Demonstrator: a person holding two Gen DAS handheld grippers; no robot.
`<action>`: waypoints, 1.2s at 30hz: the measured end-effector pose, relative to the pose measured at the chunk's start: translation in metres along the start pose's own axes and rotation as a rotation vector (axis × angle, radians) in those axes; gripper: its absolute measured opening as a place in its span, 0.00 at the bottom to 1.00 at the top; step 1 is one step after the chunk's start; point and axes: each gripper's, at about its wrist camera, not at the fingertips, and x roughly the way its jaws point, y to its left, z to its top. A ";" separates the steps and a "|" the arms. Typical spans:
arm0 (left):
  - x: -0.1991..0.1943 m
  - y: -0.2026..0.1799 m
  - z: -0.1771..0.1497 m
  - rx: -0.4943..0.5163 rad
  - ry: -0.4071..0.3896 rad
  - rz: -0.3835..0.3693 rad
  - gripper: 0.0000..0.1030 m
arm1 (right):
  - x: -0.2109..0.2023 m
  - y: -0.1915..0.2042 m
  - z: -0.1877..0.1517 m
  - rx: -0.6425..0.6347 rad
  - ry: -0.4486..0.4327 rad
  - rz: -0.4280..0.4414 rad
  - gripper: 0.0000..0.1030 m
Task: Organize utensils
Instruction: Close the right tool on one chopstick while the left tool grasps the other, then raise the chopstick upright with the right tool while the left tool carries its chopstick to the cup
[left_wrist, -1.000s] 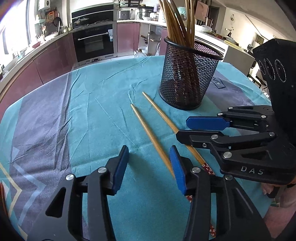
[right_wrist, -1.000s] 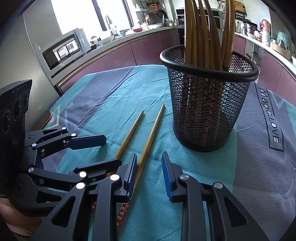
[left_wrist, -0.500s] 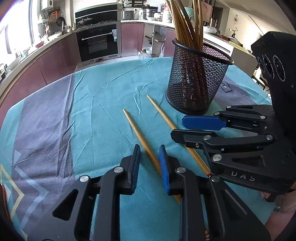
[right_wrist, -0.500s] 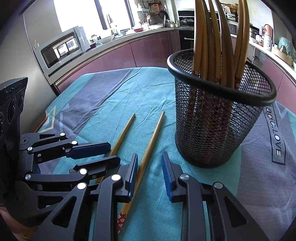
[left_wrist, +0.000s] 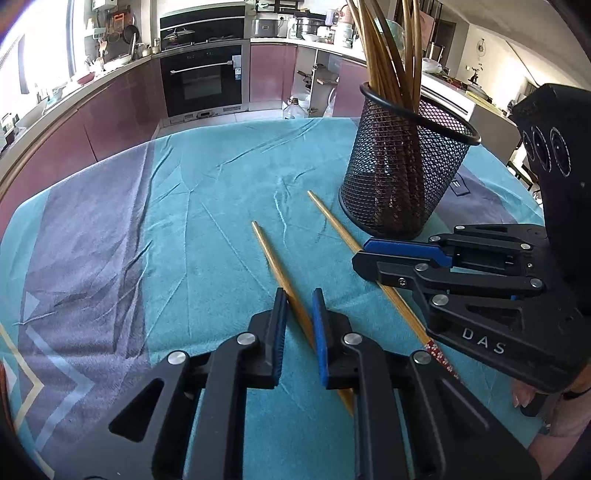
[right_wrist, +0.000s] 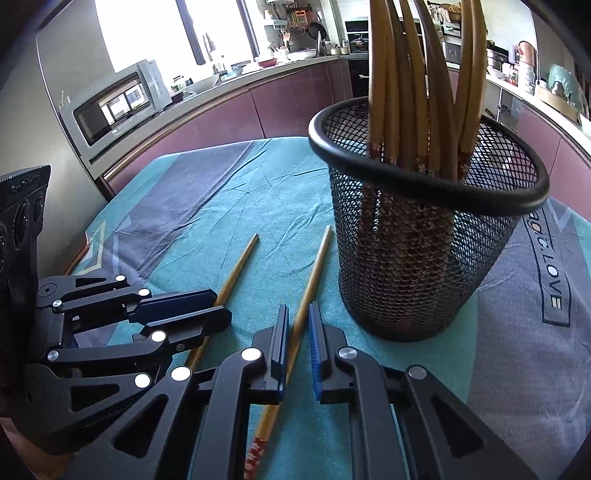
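Note:
Two wooden chopsticks lie side by side on the teal cloth in front of a black mesh holder (left_wrist: 404, 177) (right_wrist: 417, 266) that stands upright with several chopsticks in it. My left gripper (left_wrist: 299, 299) has its jaws narrowed around the left chopstick (left_wrist: 273, 258), with small gaps on each side. My right gripper (right_wrist: 297, 314) has its jaws narrowed around the right chopstick (right_wrist: 314, 273), also seen in the left wrist view (left_wrist: 340, 232). Both chopsticks rest on the cloth. The left gripper shows in the right wrist view (right_wrist: 184, 308), and the right gripper in the left wrist view (left_wrist: 369, 254).
The table carries a teal and grey cloth (left_wrist: 166, 236) with lettering at the right (right_wrist: 550, 273). Kitchen counters, an oven (left_wrist: 203, 81) and a microwave (right_wrist: 118, 107) stand beyond the table's far edge.
Both grippers have narrowed their jaws, each around one chopstick, and have moved forward toward the holder. The chopsticks still lie on the cloth.

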 end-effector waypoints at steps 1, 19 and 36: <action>0.000 0.001 0.000 -0.003 0.000 -0.002 0.13 | 0.000 -0.001 0.000 0.006 -0.001 0.005 0.06; -0.013 0.006 -0.004 -0.036 -0.029 -0.027 0.07 | -0.029 -0.002 -0.008 0.037 -0.047 0.097 0.05; -0.065 0.018 0.001 -0.048 -0.128 -0.110 0.07 | -0.079 -0.005 -0.012 0.060 -0.169 0.155 0.05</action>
